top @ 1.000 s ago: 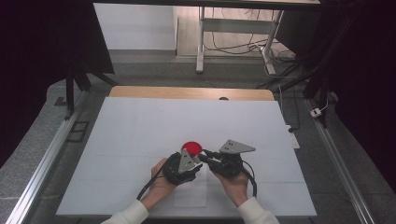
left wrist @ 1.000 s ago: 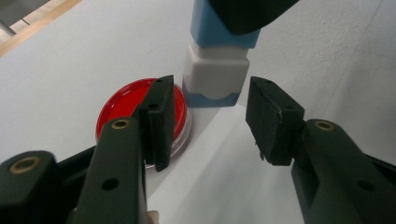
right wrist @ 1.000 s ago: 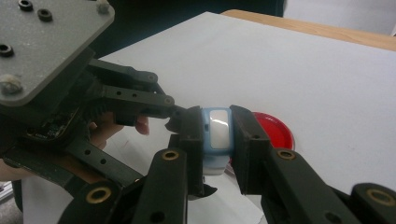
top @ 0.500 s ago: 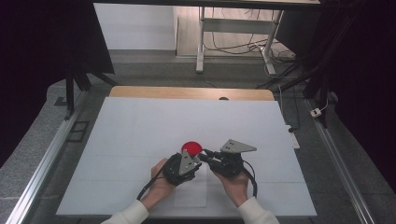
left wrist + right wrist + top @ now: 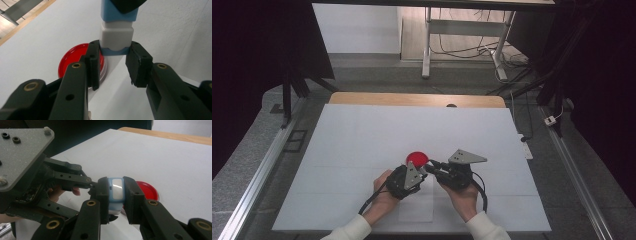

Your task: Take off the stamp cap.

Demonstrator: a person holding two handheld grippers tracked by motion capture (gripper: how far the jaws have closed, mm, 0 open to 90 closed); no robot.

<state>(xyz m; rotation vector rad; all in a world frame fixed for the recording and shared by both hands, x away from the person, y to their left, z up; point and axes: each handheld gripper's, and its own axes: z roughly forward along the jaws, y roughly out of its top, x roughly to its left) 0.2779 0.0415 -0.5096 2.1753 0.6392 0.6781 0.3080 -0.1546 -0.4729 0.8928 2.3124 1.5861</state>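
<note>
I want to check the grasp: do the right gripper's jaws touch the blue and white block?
Touching. In the right gripper view, the right gripper has both jaws pressed flat against the sides of the blue and white block, with no gap.

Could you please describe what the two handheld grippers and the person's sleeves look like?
Both the left gripper and the right gripper are black, with brass-coloured pivot pins and trailing black cables. A grey three-cornered plate tops the right one. The sleeves are white.

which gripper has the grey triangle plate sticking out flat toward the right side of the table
The right gripper: its grey plate juts out toward the table's right. The left gripper's plate is tilted, facing up-left.
</note>
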